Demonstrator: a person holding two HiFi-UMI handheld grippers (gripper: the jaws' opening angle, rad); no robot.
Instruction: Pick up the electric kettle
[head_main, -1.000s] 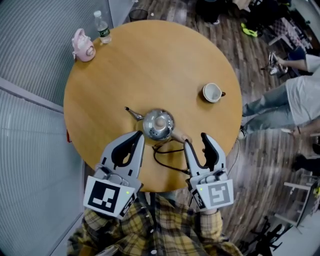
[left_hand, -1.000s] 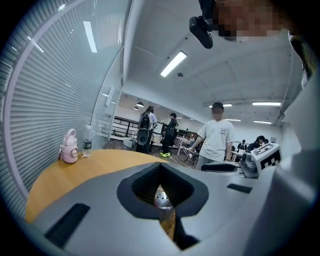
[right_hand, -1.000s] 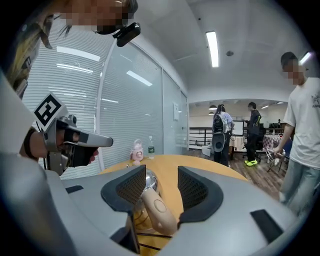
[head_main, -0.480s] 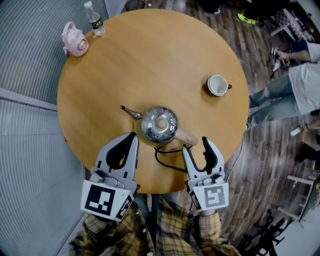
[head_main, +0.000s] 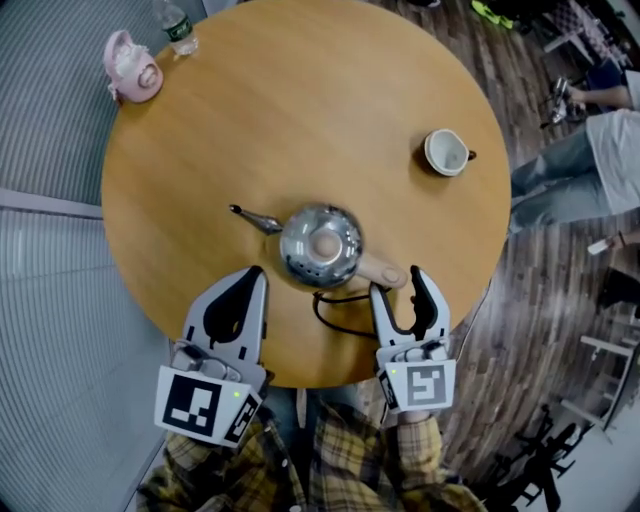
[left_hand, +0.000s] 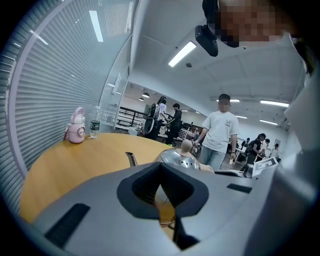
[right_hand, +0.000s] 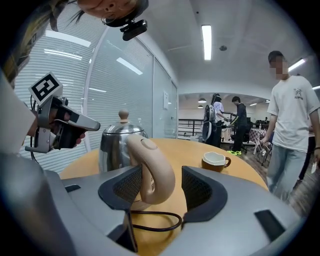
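The steel electric kettle (head_main: 320, 245) stands on the round wooden table (head_main: 300, 110), its spout (head_main: 250, 216) pointing left and its tan handle (head_main: 381, 270) pointing toward me. My right gripper (head_main: 398, 283) is open, and the handle (right_hand: 150, 170) stands between its jaws with a gap to the right pad. My left gripper (head_main: 252, 280) is shut on nothing, just left of the kettle and near the table's front edge. In the left gripper view, the kettle's lid (left_hand: 180, 159) shows above the closed jaws of the left gripper (left_hand: 162, 175).
A black cord (head_main: 335, 310) loops on the table under the handle. A white cup (head_main: 447, 152) sits far right; a pink bottle (head_main: 130, 68) and a water bottle (head_main: 175, 22) stand at the far left. People stand beyond the table's right side.
Both grippers have sunk lower toward the table. The right jaws have spread wider and now straddle the kettle's handle. The kettle has not moved.
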